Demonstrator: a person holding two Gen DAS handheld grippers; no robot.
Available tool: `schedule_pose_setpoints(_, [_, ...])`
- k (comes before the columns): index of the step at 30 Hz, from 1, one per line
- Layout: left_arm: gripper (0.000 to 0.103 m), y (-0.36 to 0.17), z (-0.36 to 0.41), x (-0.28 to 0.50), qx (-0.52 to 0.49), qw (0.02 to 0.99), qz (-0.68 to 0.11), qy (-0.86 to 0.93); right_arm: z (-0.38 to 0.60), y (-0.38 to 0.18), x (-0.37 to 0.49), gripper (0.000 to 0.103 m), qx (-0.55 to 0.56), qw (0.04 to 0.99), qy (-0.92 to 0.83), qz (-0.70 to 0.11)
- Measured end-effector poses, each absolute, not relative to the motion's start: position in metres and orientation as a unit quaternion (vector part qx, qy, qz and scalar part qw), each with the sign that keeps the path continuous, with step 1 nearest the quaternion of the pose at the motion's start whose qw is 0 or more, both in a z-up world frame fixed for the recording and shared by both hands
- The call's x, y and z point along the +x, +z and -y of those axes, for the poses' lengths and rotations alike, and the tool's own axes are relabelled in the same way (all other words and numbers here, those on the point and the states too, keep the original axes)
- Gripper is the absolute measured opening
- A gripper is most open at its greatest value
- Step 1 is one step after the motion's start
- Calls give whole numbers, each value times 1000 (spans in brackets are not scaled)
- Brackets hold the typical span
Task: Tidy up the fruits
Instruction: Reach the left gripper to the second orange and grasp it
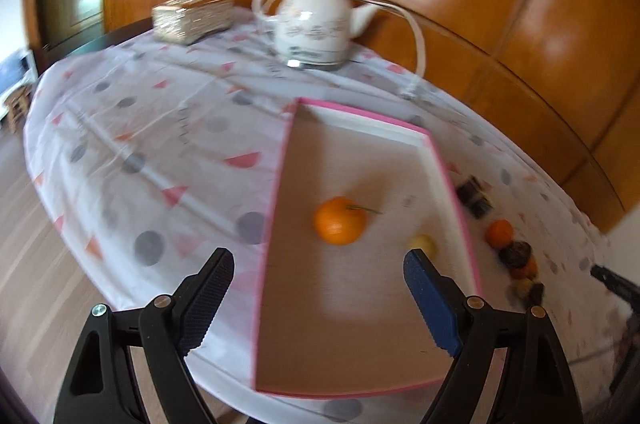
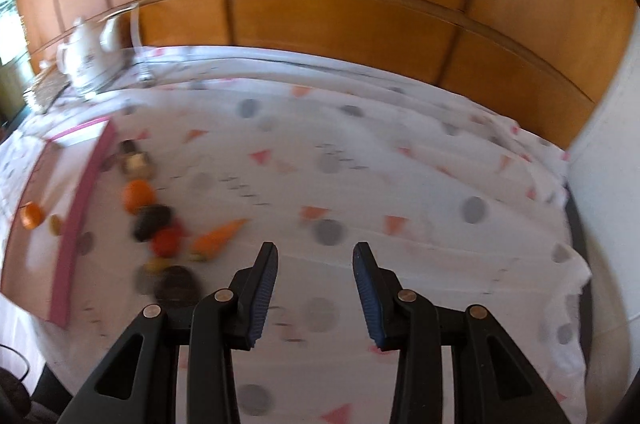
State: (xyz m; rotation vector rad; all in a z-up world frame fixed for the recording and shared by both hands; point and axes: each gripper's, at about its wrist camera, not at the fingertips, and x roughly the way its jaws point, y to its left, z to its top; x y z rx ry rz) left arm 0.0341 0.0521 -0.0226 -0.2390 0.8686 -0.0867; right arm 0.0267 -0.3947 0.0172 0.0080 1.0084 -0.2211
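Observation:
A pink-rimmed tray [image 1: 460, 199] lies on the table; it also shows at the left of the right wrist view [image 2: 80, 199]. In it sit an orange [image 1: 339, 220] and a small pale yellow fruit [image 1: 422, 244]. My left gripper [image 1: 318, 284] is open and empty above the tray's near half. Right of the tray lies a loose row: an orange [image 2: 138, 195], a dark fruit [image 2: 151, 222], a red fruit [image 2: 167, 242], a carrot [image 2: 218, 235] and other dark pieces [image 2: 176, 286]. My right gripper [image 2: 315, 278] is open and empty, right of that row.
A white teapot [image 1: 316, 21] with a white cord [image 1: 416, 35] and a woven tissue box [image 1: 192, 17] stand at the table's far side. A spotted white cloth [image 2: 360, 163] covers the table. Wood panelling [image 2: 340, 23] runs behind it. Small dark boxes [image 1: 476, 197] lie beside the tray.

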Motion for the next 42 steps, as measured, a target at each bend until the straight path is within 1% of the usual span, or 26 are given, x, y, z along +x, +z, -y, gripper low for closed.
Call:
schedule_pose_setpoints(4, [87, -19, -30, 36, -96, 898, -423, -78, 426, 11, 24, 39, 14, 860, -144, -489])
schedule_pose_setpoints(7, [85, -14, -15, 39, -81, 898, -421, -100, 449, 6, 20, 39, 28, 854, -174, -490])
schedule_pose_setpoints(10, [77, -6, 4, 42, -61, 897, -417, -131, 467, 1, 16, 39, 56, 848, -196, -489])
schedule_pose_setpoints(12, [66, -5, 13, 47, -57, 892, -422, -150, 478, -4, 12, 39, 79, 841, -207, -494])
schedule_pose_setpoints(13, [63, -5, 21, 50, -52, 888, -427, -164, 481, -6, 12, 39, 88, 839, -211, -494])
schedule_pose_setpoints(15, [53, -5, 33, 52, -43, 883, -431, -180, 487, -8, 12, 39, 101, 837, -213, -494])
schedule_pose_setpoints(21, [47, -10, 84, 61, -21, 857, -453, -245, 488, -9, 14, 39, 120, 839, -204, -490])
schedule_pose_setpoints(25, [45, -15, 105, 75, -49, 835, -480, -265, 486, -6, 14, 39, 127, 843, -198, -484])
schedule_pose_setpoints(27, [40, -22, 119, 88, -70, 821, -500, -267, 485, -6, 14, 39, 129, 844, -195, -484])
schedule_pose_setpoints(28, [40, -25, 123, 93, -78, 815, -508, -268, 484, -6, 14, 39, 128, 844, -193, -484])
schedule_pose_setpoints(32, [39, -32, 141, 110, -94, 809, -522, -256, 482, -6, 16, 39, 124, 845, -190, -484])
schedule_pose_setpoints(34, [47, -35, 150, 120, -107, 807, -524, -251, 481, -6, 16, 39, 123, 846, -187, -485])
schedule_pose_setpoints(35, [56, -37, 153, 123, -108, 809, -523, -245, 481, -6, 17, 39, 123, 846, -186, -485])
schedule_pose_setpoints(36, [61, -39, 155, 128, -107, 812, -523, -235, 481, -6, 17, 39, 124, 846, -185, -485])
schedule_pose_setpoints(40, [61, -55, 168, 148, -115, 807, -540, -212, 479, -6, 18, 39, 122, 847, -180, -485])
schedule_pose_setpoints(42, [61, -61, 174, 154, -103, 809, -541, -204, 477, -6, 19, 39, 117, 847, -177, -487])
